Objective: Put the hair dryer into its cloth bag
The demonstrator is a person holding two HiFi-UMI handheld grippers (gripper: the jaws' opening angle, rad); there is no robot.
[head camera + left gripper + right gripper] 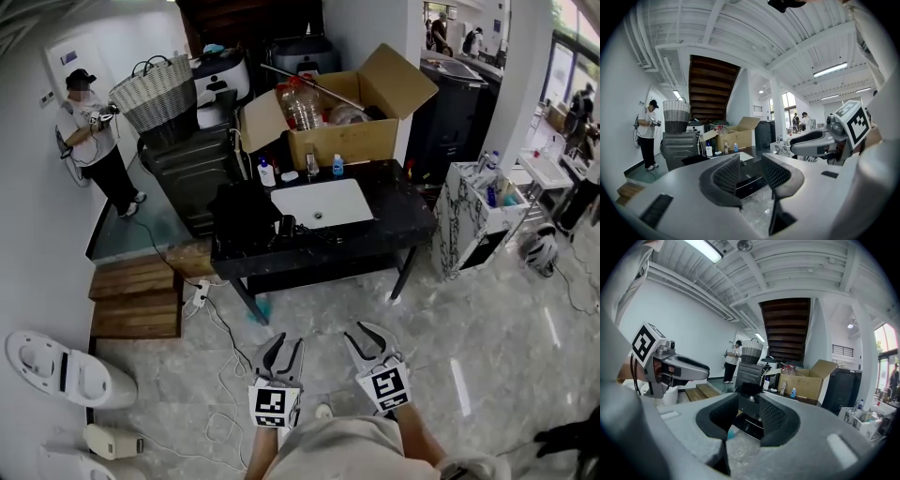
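Observation:
A black vanity table [375, 234] with a white sink [322, 203] stands ahead. On its left end lies a black heap that looks like the cloth bag [244, 211]. A small dark object [286, 226] at the sink's left edge may be the hair dryer; it is too small to tell. My left gripper [286, 342] [751, 161] and right gripper [361, 330] [747, 401] hover side by side over the marble floor, well short of the table. Both point at it, jaws drawn close with nothing between them.
An open cardboard box [347, 112] with a plastic jug and small bottles stands behind the sink. A person [94, 141] stands far left by a woven basket [155, 89]. Wooden steps [136, 295], a floor cable [220, 328] and a marble stand [473, 216] flank the table.

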